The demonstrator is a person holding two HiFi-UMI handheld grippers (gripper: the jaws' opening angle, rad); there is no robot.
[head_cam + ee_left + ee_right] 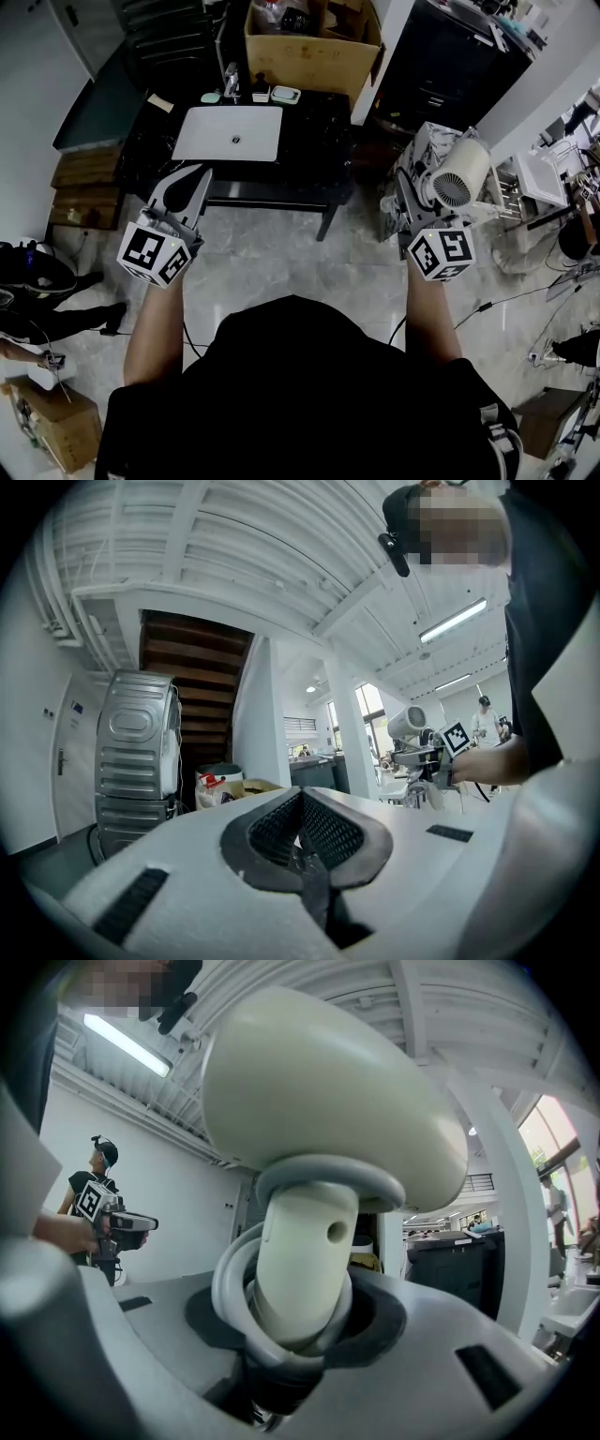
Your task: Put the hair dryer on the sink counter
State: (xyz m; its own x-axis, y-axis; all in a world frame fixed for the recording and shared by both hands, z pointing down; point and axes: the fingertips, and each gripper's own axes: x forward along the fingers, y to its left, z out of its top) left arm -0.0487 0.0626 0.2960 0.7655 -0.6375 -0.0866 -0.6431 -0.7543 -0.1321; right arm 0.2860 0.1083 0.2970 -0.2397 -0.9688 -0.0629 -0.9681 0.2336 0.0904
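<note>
A white hair dryer [459,173] is held up at the right, its round grille facing me. My right gripper [422,202] is shut on its handle. In the right gripper view the handle [305,1260], with the cord looped round it, sits between the jaws and the dryer's body [328,1119] fills the frame. The black sink counter [314,141] with its white basin [230,133] stands ahead, left of the dryer. My left gripper [187,187] points at the counter's front edge with its jaws together and nothing in them [302,850]. The left gripper view shows the dryer [410,724] far off at the right.
A faucet [231,80] and a soap dish [286,94] stand at the counter's back. Behind are a cardboard box [309,47] and a black cabinet [450,56]. Wooden steps [84,187] lie left of the counter. Cluttered racks [544,178] and floor cables [506,300] are at right.
</note>
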